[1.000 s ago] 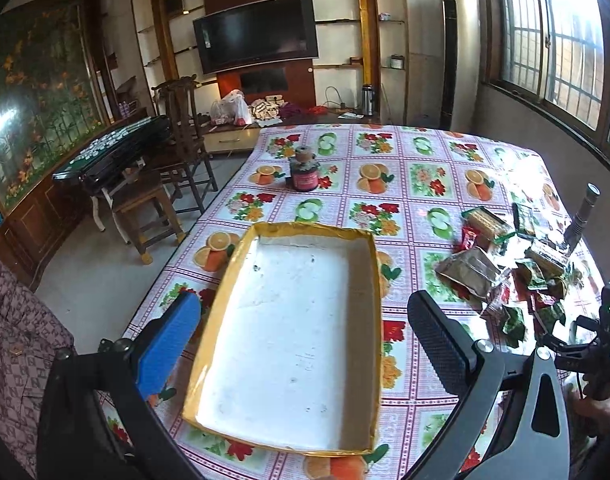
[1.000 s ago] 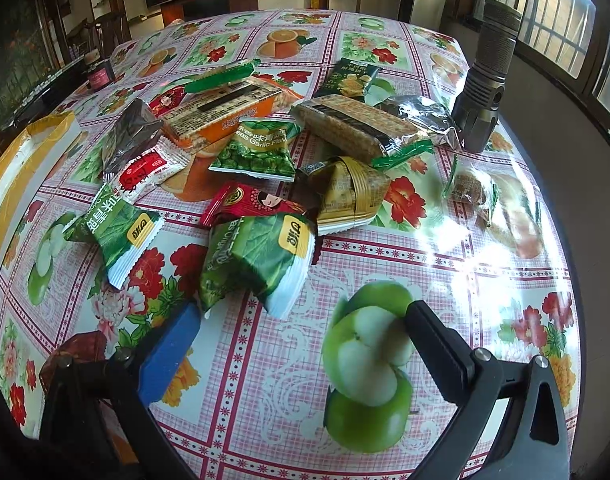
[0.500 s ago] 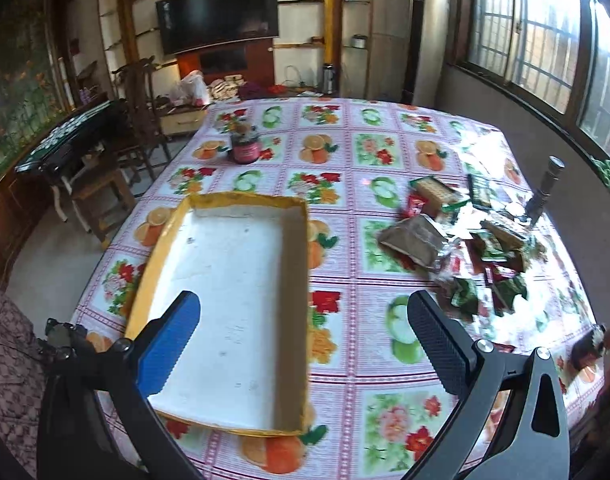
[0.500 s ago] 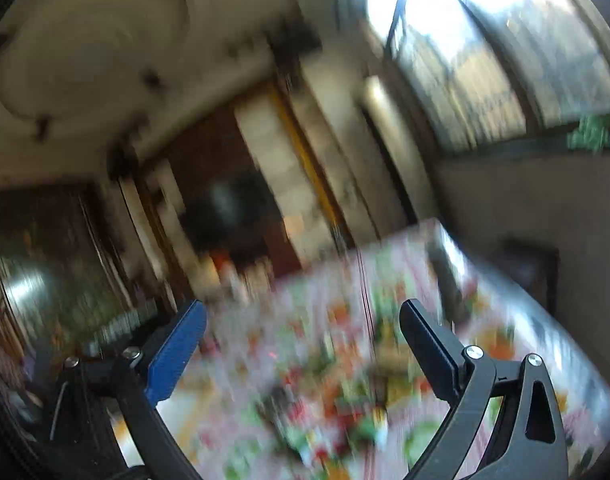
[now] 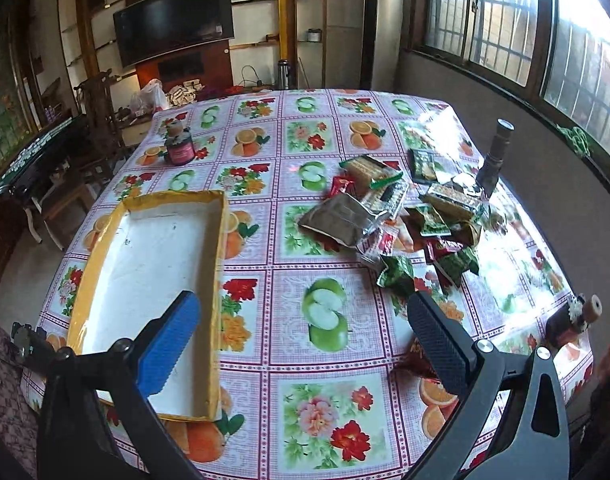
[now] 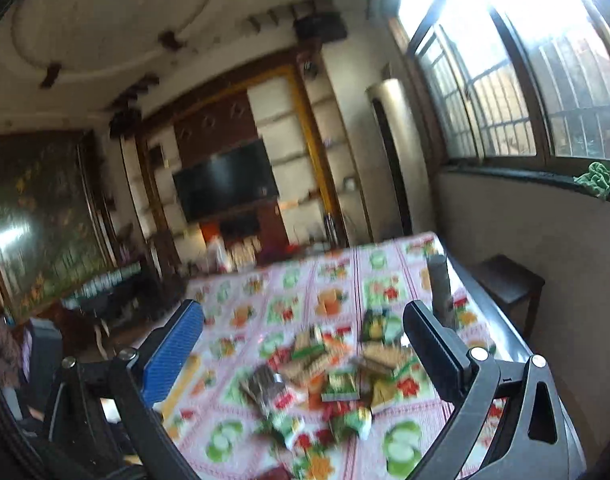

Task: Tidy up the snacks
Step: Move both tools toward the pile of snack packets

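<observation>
A table under a glossy fruit-and-flower patterned cloth (image 5: 329, 240) carries a shallow yellow-rimmed cardboard tray with a white floor (image 5: 145, 280), lying bare. Right of the tray, well apart, lies a loose heap of foil and green snack packets (image 5: 405, 216); beyond the tray stands a small dark jar (image 5: 179, 148). The left gripper (image 5: 301, 336) hangs spread wide, holding nothing, its blue finger over the tray's near corner. The right gripper (image 6: 305, 344), likewise released, hovers above the blurred heap (image 6: 329, 380).

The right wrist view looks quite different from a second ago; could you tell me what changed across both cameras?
The right gripper lifted away from the snack packets and tilted up toward the room, still open and empty. The left gripper swung right, from above the yellow-rimmed white cardboard tray toward mid-table, also open. Nothing was grasped; tray, packets and red-labelled jar stayed put.
</observation>
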### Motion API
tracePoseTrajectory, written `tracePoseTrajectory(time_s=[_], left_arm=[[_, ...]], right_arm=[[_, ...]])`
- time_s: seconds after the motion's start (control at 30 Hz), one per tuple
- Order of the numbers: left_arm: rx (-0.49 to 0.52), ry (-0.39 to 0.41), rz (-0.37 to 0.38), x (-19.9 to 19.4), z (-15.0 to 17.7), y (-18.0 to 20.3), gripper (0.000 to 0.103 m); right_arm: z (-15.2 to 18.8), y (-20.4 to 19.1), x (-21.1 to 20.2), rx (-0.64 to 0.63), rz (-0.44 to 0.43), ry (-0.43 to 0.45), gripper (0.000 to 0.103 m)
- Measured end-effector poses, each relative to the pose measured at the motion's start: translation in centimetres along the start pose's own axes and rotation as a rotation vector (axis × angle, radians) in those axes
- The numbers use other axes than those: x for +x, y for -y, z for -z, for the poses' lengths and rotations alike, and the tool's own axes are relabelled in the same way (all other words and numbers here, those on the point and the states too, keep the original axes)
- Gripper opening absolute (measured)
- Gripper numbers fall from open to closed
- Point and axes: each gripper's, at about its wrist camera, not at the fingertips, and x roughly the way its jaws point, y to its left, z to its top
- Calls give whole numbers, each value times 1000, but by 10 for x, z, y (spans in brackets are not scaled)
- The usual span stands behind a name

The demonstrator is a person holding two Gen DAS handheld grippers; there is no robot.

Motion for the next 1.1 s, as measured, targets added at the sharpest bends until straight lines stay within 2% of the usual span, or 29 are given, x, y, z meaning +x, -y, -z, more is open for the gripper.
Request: tracePoseTrajectory(time_s=[0.1, 0.17, 0.3, 0.4, 0.5, 0.63, 1.1], left_arm=[[6, -18, -7, 7, 4, 4, 103], [6, -29, -7, 12, 7, 6, 103], [7, -56, -7, 20, 14, 8, 103], [2, -77, -5, 25, 18, 8, 103], [4, -93, -5, 30, 20, 11, 103], [19, -101, -6, 34, 22, 17, 103], [73, -145, 13, 43, 30, 39, 103]], right_arm=[[20, -19, 15, -132, 75, -151, 101], [33, -21, 22, -168, 112, -229, 101], [53, -26, 26, -235, 199, -314, 100], [64, -22, 46, -276, 262, -378, 100], [70, -16, 59, -280, 281, -429, 100], [77, -8, 64, -273, 296, -457, 100], [79, 5, 66, -264, 283, -468, 100]])
